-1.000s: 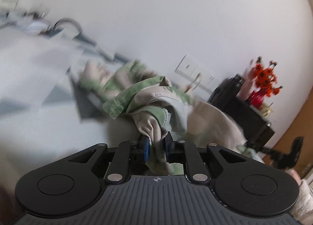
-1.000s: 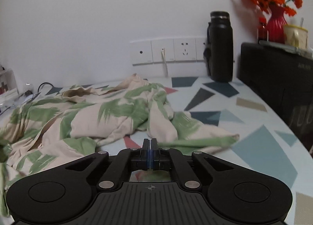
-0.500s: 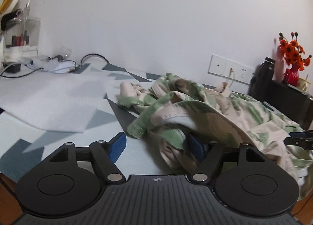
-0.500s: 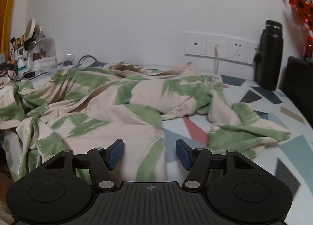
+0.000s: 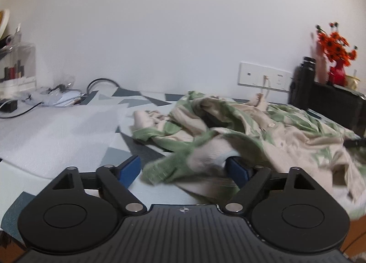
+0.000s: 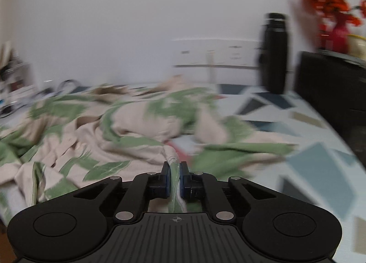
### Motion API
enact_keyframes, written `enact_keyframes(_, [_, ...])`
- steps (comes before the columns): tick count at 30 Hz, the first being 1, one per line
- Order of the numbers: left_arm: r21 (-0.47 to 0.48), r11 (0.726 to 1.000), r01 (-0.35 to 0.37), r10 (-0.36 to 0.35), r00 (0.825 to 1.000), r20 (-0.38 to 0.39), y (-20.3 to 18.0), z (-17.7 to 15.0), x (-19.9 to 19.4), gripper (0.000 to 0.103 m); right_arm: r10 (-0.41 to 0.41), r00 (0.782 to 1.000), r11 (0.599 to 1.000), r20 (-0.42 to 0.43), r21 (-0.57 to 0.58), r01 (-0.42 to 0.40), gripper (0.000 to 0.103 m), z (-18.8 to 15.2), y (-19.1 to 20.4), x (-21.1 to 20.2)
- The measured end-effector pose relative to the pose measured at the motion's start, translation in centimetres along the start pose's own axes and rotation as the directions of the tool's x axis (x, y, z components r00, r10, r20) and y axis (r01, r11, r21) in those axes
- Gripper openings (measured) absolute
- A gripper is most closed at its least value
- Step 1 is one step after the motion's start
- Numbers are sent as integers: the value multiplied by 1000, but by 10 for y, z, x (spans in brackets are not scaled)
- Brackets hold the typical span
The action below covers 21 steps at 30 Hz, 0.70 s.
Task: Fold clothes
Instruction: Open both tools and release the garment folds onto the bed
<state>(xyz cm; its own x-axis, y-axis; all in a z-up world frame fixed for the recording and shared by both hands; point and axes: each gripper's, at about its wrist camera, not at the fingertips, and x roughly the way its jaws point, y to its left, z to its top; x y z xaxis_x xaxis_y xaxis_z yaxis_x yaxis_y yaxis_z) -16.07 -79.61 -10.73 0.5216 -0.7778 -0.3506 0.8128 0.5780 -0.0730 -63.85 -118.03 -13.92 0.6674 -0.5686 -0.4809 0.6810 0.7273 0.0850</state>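
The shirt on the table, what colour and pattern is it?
The shirt is beige with green leaf-like brush strokes, clearest in the left wrist view.

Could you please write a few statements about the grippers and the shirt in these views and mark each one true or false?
1. The right gripper is shut on a fold of the green and beige shirt. True.
2. The left gripper is clamped tight on the shirt. False: its fingers stand wide apart, with cloth lying loose between them.
3. The shirt lies neatly folded. False: it is crumpled across the patterned table.
4. A black bottle stands upright near the wall. True.
5. The flowers are blue. False: they are orange, in a red vase.
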Motion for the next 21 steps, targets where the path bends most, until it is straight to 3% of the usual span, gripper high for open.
enact_keyframes(5, [100, 994, 40, -39, 999, -14, -24, -10, -1, 86, -40, 999, 999, -11, 35, 40, 10, -8, -15, -3])
enact_keyframes(7, [154, 988, 25, -24, 1000, -7, -32, -14, -1, 86, -49, 999, 999, -5, 17, 49, 20, -11, -11, -3])
enact_keyframes(9, [180, 983, 17, -16, 1000, -6, -34, -14, 1, 86, -54, 999, 999, 5, 0, 54, 22, -13, -5, -4])
enact_keyframes(14, [213, 976, 53, -54, 999, -4, -30, -8, 5, 86, -30, 999, 999, 31, 12, 30, 31, -12, -1, -8])
enact_keyframes(17, [281, 956, 80, -77, 997, -21, -33, -5, 11, 86, -27, 999, 999, 34, 24, 26, 33, -13, -2, -9])
enact_keyframes(19, [288, 948, 137, -133, 991, -32, -32, 0, 7, 86, -31, 999, 999, 38, 33, 30, 35, -14, -2, -11])
enact_keyframes(21, [254, 937, 240, -237, 971, -41, -25, 7, -4, 88, -25, 999, 999, 47, 36, 23, 39, -16, -3, -16])
